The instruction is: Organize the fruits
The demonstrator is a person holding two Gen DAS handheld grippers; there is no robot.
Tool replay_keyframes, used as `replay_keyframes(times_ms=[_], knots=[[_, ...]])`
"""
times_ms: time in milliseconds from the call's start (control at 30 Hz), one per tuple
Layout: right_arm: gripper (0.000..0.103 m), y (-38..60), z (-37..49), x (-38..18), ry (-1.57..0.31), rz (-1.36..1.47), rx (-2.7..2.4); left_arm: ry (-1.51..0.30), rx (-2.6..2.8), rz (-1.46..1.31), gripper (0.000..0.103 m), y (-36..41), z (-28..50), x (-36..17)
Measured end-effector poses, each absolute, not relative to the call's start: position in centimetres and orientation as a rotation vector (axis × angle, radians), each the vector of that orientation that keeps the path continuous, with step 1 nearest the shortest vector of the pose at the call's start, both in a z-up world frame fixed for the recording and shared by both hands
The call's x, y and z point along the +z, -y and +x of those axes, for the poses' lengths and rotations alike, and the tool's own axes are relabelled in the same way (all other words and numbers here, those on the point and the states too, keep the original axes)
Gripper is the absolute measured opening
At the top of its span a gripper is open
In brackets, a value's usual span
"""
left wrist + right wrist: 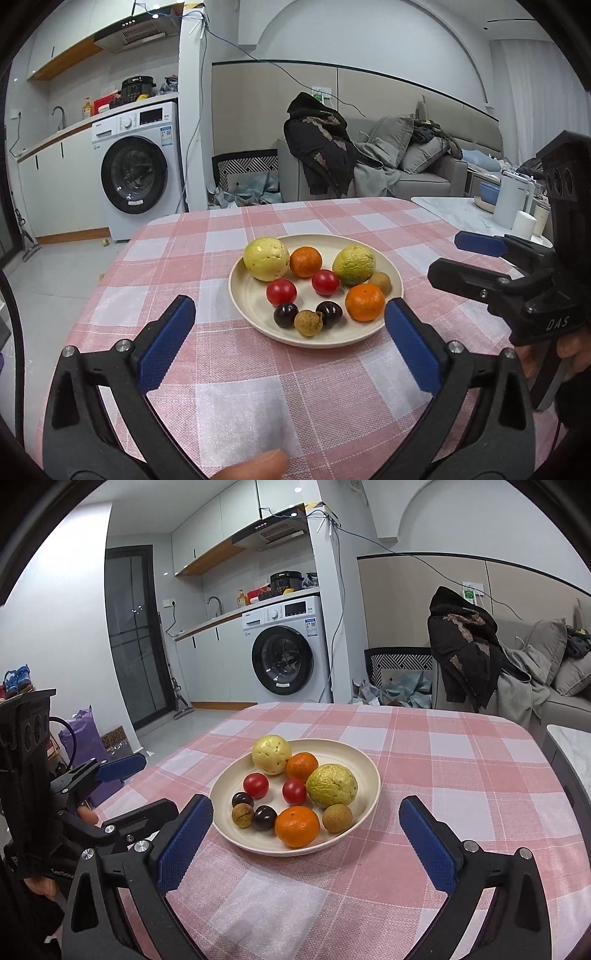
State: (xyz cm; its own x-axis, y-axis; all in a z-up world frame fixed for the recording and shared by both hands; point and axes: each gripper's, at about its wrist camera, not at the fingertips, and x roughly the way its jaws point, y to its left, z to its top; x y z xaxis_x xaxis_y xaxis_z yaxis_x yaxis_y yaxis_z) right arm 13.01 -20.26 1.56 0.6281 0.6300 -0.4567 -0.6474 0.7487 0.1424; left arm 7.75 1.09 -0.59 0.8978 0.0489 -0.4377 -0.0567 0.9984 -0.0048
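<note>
On the pink checked tablecloth (258,387), a cream plate (317,341) is sitting with all the fruit on it: two guavas (266,258), two oranges (365,302), two tomatoes (281,291) and small brown and dark fruits. Near the plate's front rim, the left gripper (290,317) and right gripper (306,818) are hovering, both spread wide and gripping nothing.

Tablecloth (258,387) on table: woven cloth, coarse visible weave, matt, pink-white check.
Plate (240,295): cream, smooth, matt.
Cherry tomatoes (281,291): smooth, glossy skin.
Tangerines (365,302): finely dimpled peel, slight sheen.
Guavas (266,258): bumpy, blemished, dull.
Longans (308,323): rough, matt shell.
Left claw (290,314) pads (166,347): blue, fine-textured; frame black matt plastic, bright metal screws.
</note>
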Motion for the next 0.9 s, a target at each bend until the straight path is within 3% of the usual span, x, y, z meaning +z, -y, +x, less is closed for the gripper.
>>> replay_keyframes(times_ms=[900], knots=[[0.103, 20.47, 12.44, 1.56, -0.468, -0.051, 0.725, -0.434, 0.059, -0.052, 0.102, -1.68, 7.44, -0.39]])
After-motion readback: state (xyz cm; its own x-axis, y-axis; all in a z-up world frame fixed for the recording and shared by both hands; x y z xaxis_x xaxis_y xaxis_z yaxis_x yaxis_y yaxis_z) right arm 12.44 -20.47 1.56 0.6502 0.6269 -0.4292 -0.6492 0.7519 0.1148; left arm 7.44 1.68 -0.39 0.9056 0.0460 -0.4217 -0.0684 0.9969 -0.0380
